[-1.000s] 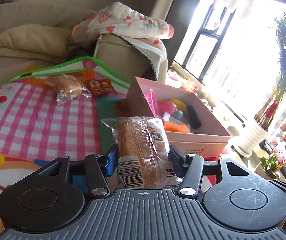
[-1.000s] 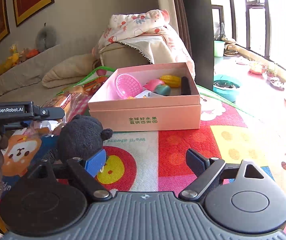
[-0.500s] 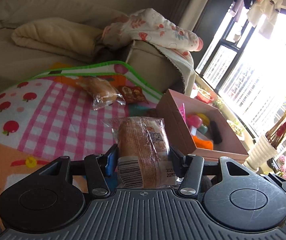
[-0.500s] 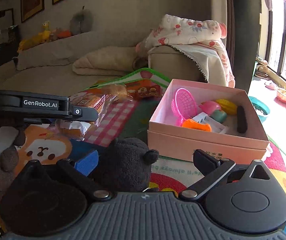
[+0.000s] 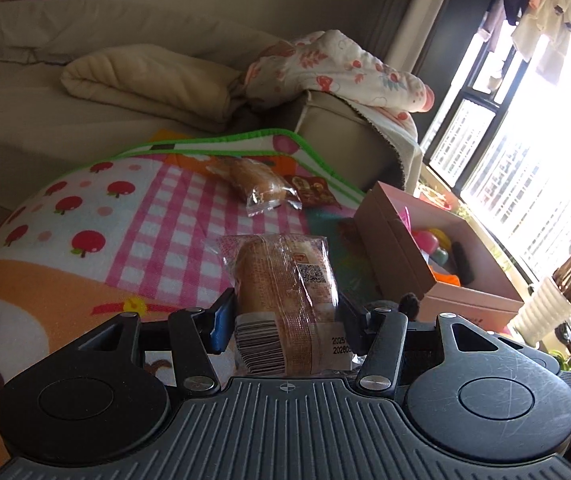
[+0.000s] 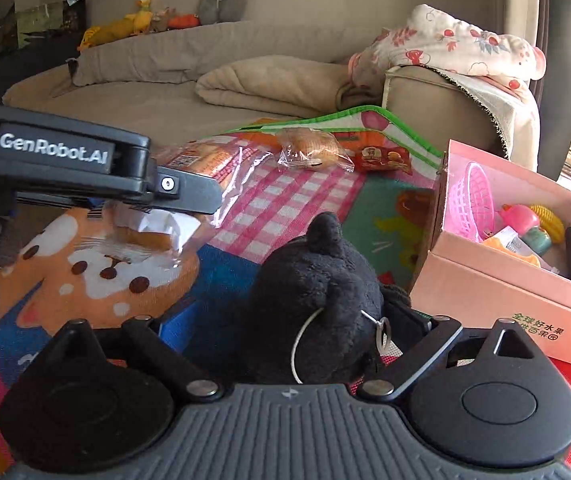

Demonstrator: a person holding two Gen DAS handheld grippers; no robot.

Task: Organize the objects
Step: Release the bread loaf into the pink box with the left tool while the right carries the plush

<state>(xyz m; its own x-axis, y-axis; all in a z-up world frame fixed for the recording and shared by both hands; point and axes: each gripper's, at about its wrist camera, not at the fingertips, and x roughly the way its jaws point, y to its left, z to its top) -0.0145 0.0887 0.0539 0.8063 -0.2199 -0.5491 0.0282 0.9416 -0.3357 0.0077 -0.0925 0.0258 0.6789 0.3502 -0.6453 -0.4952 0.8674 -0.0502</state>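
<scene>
My left gripper (image 5: 283, 312) is shut on a wrapped bread loaf (image 5: 281, 280) and holds it above the play mat; it also shows at the left of the right wrist view (image 6: 181, 188). My right gripper (image 6: 293, 320) is open around a black plush toy (image 6: 317, 292) that sits on the mat between its fingers. An open pink box (image 6: 525, 280) holding a pink basket (image 6: 469, 200) and toy food stands to the right. A second wrapped bun (image 6: 309, 148) and a red snack packet (image 6: 385, 158) lie at the far end of the mat.
A colourful play mat (image 5: 105, 220) covers the floor. A beige sofa (image 6: 205, 92) with a folded blanket and a floral cloth stands behind. A white plant pot (image 5: 541, 308) and a bright window are at the right in the left wrist view.
Both grippers swung left, so the box slid right in both views. The right gripper moved until the black plush sat between its fingers. The left gripper kept hold of the bread.
</scene>
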